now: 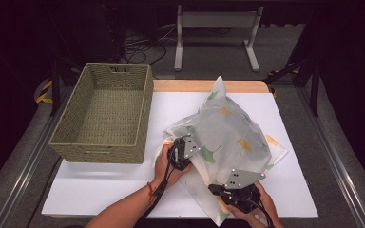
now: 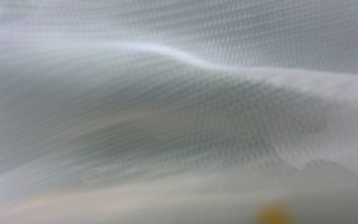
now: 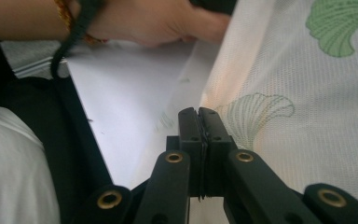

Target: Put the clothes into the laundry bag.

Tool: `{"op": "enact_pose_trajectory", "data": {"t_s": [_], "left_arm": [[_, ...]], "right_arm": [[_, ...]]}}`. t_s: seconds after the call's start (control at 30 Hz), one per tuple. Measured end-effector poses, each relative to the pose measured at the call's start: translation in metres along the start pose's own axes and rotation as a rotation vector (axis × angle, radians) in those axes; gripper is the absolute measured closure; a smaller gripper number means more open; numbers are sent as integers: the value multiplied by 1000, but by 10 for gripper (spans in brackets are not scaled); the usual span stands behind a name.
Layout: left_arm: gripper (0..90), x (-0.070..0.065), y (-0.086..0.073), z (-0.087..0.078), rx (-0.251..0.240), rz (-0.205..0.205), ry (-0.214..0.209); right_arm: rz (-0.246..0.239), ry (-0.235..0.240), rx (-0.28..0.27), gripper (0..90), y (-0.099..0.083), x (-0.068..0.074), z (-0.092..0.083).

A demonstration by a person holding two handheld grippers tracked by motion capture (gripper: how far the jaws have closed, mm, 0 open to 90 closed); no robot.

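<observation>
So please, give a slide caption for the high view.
Both grippers, left and right, clamp a leaf-printed cloth beside a woven basket.

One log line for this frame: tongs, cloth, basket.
left tongs: shut on cloth | right tongs: shut on cloth edge | cloth: bunched on table | basket: empty

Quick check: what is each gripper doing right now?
Left gripper: shut on the leaf-print cloth.
Right gripper: shut on the cloth's near edge.
</observation>
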State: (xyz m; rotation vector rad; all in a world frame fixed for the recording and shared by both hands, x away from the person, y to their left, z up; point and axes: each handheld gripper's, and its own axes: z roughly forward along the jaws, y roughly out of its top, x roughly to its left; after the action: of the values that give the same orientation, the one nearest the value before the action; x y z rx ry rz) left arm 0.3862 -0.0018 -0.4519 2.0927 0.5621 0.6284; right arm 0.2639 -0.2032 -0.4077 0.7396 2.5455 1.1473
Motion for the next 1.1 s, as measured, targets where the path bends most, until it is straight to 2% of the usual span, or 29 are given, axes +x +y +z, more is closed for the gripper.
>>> {"op": "enact_pose_trajectory", "data": {"t_s": [0.03, 0.1, 0.17, 0.2, 0.23, 0.27, 0.3, 0.33, 0.37, 0.4, 0.43, 0.47, 0.5, 0.57, 0.6, 0.67, 0.7, 0.73, 0.77, 0.83, 0.87, 0.9, 0.93, 0.97, 1.0, 1.03, 1.07, 1.1], "left_arm": [[859, 2, -2, -1, -6, -14, 8], [840, 6, -4, -3, -10, -51, -2], [785, 7, -4, -5, -14, -53, -49], [749, 7, -4, -8, -18, -54, -63], [729, 6, -4, -12, -15, -37, -67], [704, 7, -4, -16, -7, -24, -92], [664, 9, -4, -21, -19, -32, -137], [616, 9, -4, -21, -19, -32, -137], [581, 12, -2, -30, -29, -33, -188], [550, 12, -2, -30, -29, -33, -188], [505, 11, 1, -37, -38, -24, -188], [505, 11, 3, -42, -36, -19, -200], [458, 10, 3, -45, -35, -17, -210], [441, 8, 3, -53, -30, 4, -210], [408, 8, 1, -56, -24, 6, -226], [382, 9, -2, -63, -23, 5, -222], [376, 10, -3, -66, -23, 8, -227], [385, 11, -4, -70, -21, 5, -250], [430, 12, -6, -74, -23, 10, -263], [449, 11, -9, -78, -22, 7, -277], [557, 9, -14, -82, 4, 39, -293], [578, 9, -14, -82, 4, 39, -293], [578, 7, -17, -83, 23, 53, -286], [613, 4, -21, -79, 67, 63, -272], [634, 4, -21, -79, 67, 63, -272], [630, 2, -24, -72, 109, 59, -246], [615, 2, -24, -72, 109, 59, -246], [576, 2, -26, -61, 134, 25, -220]], "right_arm": [[-1, -6, 5, 896, -1, -1, 0], [-7, -27, 7, 896, -2, -2, -1], [-9, -36, 3, 895, -2, -2, -2], [-8, -39, 1, 896, -2, -2, -3], [-10, -45, -1, 896, -2, -2, -3], [-11, -48, -4, 896, -2, -2, -4], [-10, -50, -8, 896, -1, -2, -4], [-10, -50, -8, 896, -1, -2, -4], [-8, -61, -23, 896, 0, -3, -7], [-8, -61, -23, 896, 0, -3, -7], [3, -73, -43, 896, 1, -4, -11], [3, -73, -43, 896, 1, -4, -11], [9, -80, -52, 896, 2, -5, -14], [10, -83, -59, 896, 2, -6, -15], [13, -83, -62, 896, 2, -7, -15], [19, -89, -65, 896, 3, -7, -15], [20, -91, -70, 896, 3, -8, -15], [24, -91, -74, 896, 4, -9, -15], [27, -94, -76, 896, 4, -10, -15], [30, -98, -76, 896, 5, -10, -15], [30, -101, -78, 896, 5, -11, -15], [30, -101, -78, 896, 5, -11, -15], [32, -101, -80, 896, 5, -12, -14], [33, -101, -81, 896, 6, -12, -14], [33, -101, -81, 896, 6, -12, -14], [34, -103, -85, 895, 6, -11, -14], [34, -103, -85, 895, 6, -11, -14], [32, -105, -94, 895, 8, -10, -15]]}}
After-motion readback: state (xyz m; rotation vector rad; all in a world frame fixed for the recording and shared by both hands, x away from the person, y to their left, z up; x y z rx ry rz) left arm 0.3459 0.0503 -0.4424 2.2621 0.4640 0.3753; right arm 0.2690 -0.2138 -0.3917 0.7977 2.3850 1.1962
